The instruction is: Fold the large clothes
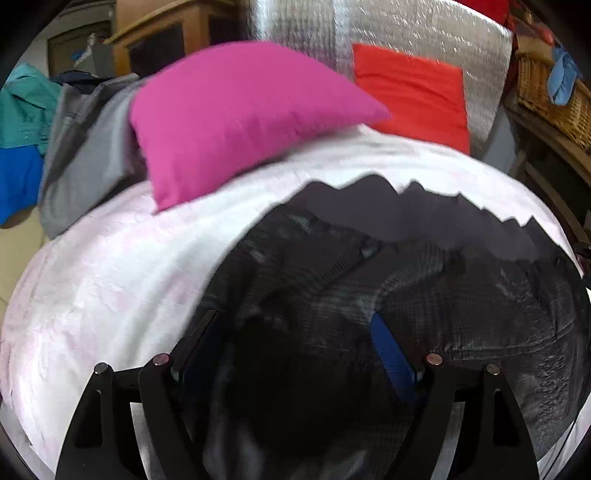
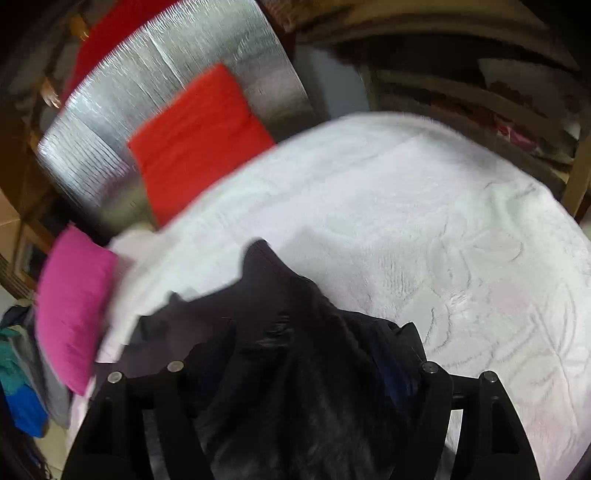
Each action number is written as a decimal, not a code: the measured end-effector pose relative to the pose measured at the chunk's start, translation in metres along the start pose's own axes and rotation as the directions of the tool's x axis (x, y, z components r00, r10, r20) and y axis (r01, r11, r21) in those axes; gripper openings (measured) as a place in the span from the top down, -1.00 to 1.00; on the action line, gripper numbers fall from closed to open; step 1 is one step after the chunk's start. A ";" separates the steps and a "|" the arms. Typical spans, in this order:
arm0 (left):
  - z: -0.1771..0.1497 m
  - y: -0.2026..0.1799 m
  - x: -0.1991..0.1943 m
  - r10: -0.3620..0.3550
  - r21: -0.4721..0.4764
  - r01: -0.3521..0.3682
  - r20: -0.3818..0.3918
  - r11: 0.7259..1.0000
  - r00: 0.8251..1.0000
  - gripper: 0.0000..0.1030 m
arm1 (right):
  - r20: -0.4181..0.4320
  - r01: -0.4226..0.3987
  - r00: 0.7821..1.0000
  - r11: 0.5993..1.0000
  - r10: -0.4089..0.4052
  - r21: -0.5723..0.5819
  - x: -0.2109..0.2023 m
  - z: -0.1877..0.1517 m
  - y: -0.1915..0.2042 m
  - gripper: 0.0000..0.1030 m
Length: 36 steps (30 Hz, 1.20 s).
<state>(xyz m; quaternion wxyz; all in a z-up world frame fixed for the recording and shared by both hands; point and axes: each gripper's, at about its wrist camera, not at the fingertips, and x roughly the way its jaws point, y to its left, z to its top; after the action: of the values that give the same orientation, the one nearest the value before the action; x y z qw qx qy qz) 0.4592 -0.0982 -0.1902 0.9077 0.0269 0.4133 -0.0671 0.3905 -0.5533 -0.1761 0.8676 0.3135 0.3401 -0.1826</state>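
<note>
A large black garment lies rumpled on the white bedspread, with a jagged far edge. My left gripper hovers over its near part; the fingers stand wide apart with dark cloth between them. In the right wrist view the same black garment bunches up between the fingers of my right gripper, which also stand apart. Whether either gripper pinches the cloth is hidden by the fabric.
A pink pillow and a red pillow lean at the bed's head against a silver foil panel. Grey and blue clothes pile at the left. A wicker basket and wooden furniture stand at the right.
</note>
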 end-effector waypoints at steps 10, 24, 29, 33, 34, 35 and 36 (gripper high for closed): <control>-0.014 0.091 -0.009 0.059 -0.179 -0.070 -0.070 0.981 0.996 -0.60 | -0.023 -0.035 0.999 0.998 0.034 -0.058 -0.062 -0.041 -0.010 -0.50; -0.025 0.106 0.029 -0.342 -0.401 0.258 -0.154 0.879 0.927 0.16 | -0.111 -0.083 0.988 0.970 0.110 0.228 -0.020 -0.049 -0.089 -0.50; -0.020 0.095 0.031 -0.341 -0.390 0.267 -0.132 0.881 0.931 0.47 | -0.163 -0.097 0.977 0.967 0.138 0.237 0.011 -0.049 -0.089 -0.47; -0.010 0.090 0.027 -0.306 -0.371 0.252 -0.092 0.894 0.948 0.72 | -0.154 -0.090 0.981 0.979 0.119 0.185 0.013 -0.045 -0.071 0.16; -0.007 0.088 0.023 -0.289 -0.361 0.247 -0.067 0.899 0.955 0.73 | -0.121 -0.094 0.986 0.982 0.114 0.163 0.006 -0.041 -0.063 0.27; -0.004 0.085 0.021 -0.277 -0.353 0.242 -0.052 0.904 0.959 0.74 | -0.097 -0.102 0.988 0.983 0.117 0.152 0.001 -0.039 -0.059 0.27; -0.004 0.083 0.017 -0.261 -0.344 0.233 -0.036 0.909 0.965 0.74 | -0.064 -0.116 0.990 0.984 0.126 0.137 -0.005 -0.037 -0.054 0.27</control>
<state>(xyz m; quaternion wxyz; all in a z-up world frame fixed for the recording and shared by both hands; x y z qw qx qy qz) 0.4790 -0.0171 -0.2066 0.8654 -0.1786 0.4554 -0.1085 0.3410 -0.5681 -0.2163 0.8414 0.3970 0.3389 -0.1403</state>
